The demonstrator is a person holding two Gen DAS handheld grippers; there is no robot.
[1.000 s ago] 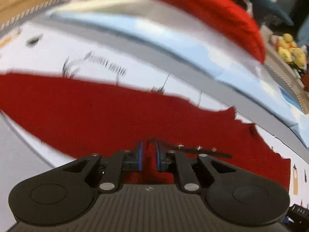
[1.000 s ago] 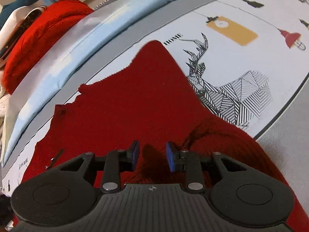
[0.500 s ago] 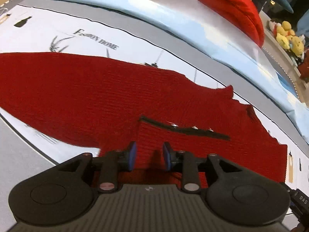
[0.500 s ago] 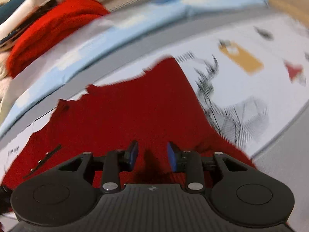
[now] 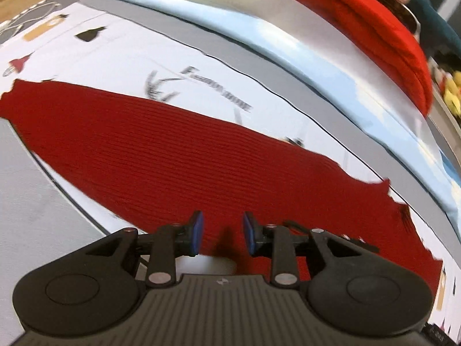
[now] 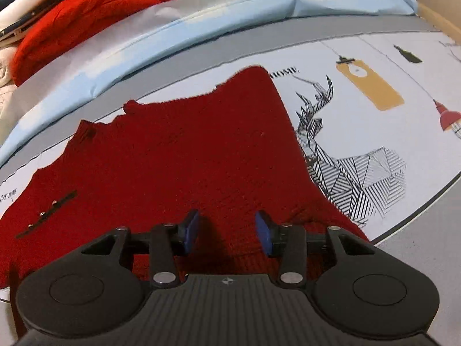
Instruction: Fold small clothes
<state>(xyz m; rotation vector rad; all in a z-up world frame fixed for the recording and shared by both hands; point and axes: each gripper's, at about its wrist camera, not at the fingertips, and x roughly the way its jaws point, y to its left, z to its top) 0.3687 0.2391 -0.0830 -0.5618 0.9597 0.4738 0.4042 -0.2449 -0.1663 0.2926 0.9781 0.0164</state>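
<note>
Red knit (image 6: 178, 155) lies spread flat on the mat (image 6: 374, 57), no fold visible; left gripper (image 5: 222, 232) and right gripper (image 6: 227, 229) over its near edge, jaws wide, empty; folding all remains.

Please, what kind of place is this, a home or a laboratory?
Probably a home room. A red knit garment lies on a printed cloth with a deer and lamps; another red knit sits behind, and yellow plush toys beyond.

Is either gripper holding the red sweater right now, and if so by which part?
Nothing is held. The left gripper and right gripper are both open above the red sweater, which lies flat.
</note>
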